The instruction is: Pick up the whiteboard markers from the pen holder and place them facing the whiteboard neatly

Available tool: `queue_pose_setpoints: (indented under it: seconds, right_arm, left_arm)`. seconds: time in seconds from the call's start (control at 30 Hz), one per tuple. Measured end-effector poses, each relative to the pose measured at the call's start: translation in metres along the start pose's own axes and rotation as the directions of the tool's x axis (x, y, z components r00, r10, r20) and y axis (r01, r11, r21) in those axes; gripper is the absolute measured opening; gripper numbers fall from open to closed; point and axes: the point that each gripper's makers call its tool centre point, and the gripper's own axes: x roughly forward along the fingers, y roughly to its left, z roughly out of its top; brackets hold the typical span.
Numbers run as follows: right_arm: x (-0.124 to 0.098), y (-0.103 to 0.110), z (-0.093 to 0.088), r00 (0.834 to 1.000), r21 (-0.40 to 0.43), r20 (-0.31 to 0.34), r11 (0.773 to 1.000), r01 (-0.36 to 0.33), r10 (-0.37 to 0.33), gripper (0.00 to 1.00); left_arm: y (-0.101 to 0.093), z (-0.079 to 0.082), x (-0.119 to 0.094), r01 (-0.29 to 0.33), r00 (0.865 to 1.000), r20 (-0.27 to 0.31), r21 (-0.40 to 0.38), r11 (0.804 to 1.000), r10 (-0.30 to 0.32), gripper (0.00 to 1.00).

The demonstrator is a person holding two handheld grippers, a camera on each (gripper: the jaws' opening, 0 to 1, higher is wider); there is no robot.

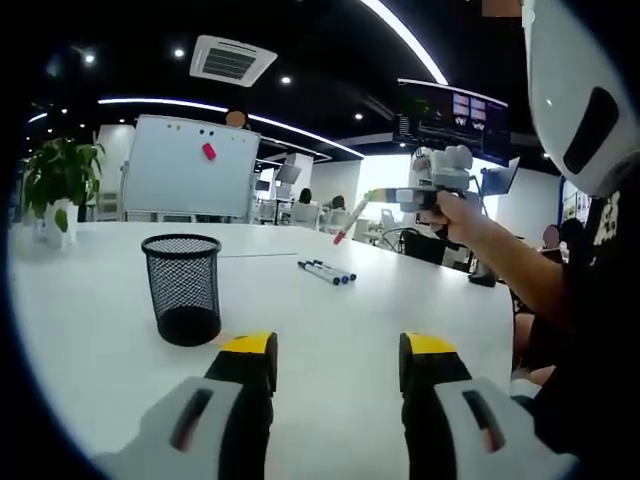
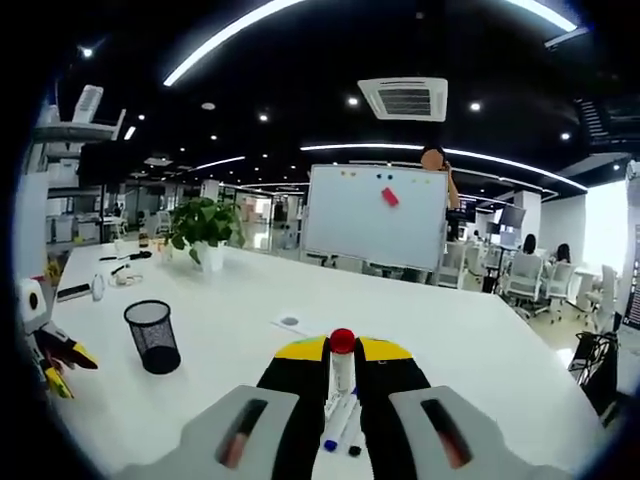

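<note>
A black mesh pen holder [image 1: 183, 288] [image 2: 152, 335] stands on the white table [image 1: 90, 340], and no marker shows above its rim. Two blue-capped markers [image 1: 327, 271] [image 2: 340, 425] lie side by side on the table, pointing toward the whiteboard [image 1: 190, 165] [image 2: 375, 215]. My right gripper [image 2: 342, 352] [image 1: 385, 195] is shut on a red-capped marker [image 2: 343, 375] [image 1: 350, 222], held in the air above the two lying markers. My left gripper [image 1: 338, 360] [image 2: 68, 370] is open and empty, low over the table just right of the holder.
A potted plant [image 1: 60, 180] [image 2: 205, 230] stands at the table's far corner. Small items [image 2: 120, 272] lie on the far left of the table. A paper sheet [image 2: 290, 322] rests mid-table. Office chairs [image 2: 520, 275] and desks lie beyond. A person's arm [image 1: 500, 255] holds the right gripper.
</note>
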Motion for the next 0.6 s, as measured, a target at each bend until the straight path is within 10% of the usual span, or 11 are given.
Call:
queue_pose_setpoints:
  seconds: [0.6]
  right_arm:
    - [-0.002,-0.016,-0.008,0.999,-0.007,0.001,0.999,0.043,-0.043,0.13]
  left_arm:
    - [0.003,0.001,0.004,-0.009,1.0,0.001,-0.013,1.0,0.009,0.5]
